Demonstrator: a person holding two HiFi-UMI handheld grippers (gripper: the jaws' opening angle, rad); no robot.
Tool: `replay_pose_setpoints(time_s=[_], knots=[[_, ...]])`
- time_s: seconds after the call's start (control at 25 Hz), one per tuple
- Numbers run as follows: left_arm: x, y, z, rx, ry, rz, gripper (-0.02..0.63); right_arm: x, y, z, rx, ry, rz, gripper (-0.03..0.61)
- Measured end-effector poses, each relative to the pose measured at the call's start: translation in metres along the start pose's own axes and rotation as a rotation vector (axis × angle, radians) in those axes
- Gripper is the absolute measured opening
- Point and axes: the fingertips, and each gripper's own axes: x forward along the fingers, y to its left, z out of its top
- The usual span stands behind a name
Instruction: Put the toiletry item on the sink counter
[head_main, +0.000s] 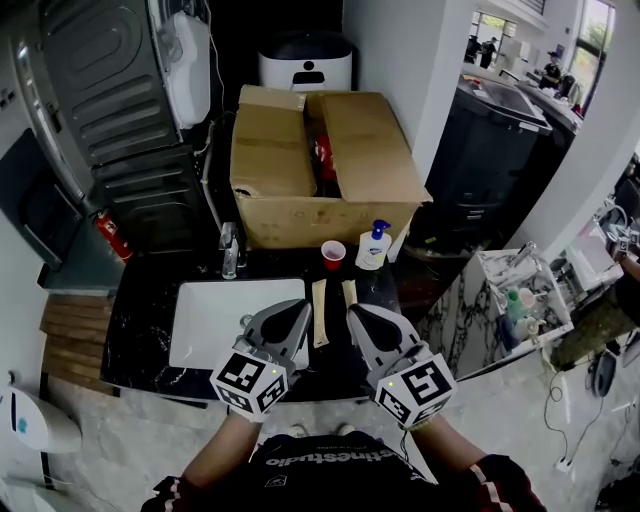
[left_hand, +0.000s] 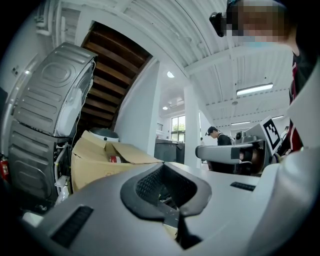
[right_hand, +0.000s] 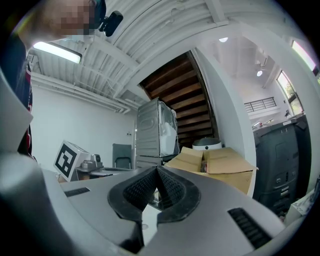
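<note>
Over the counter (head_main: 140, 330) front | left gripper (head_main: 296, 308) jaws pressed together, empty | right gripper (head_main: 357, 312) same | bottle (head_main: 374, 247) beside box (head_main: 290, 160)

Bright overhead strip light (right_hand: 55, 52), fisheye-bent edges, dark vignetted corners
</note>
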Motion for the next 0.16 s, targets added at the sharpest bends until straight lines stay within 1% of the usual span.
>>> replay_pose_setpoints(time_s=[0.16], knots=[[0.0000,-0.0016,-0.0019,-0.013,0.003,-0.005,0.015,-0.0016,-0.0006,-0.0003,0.003,0.000,-0.002,0.037]])
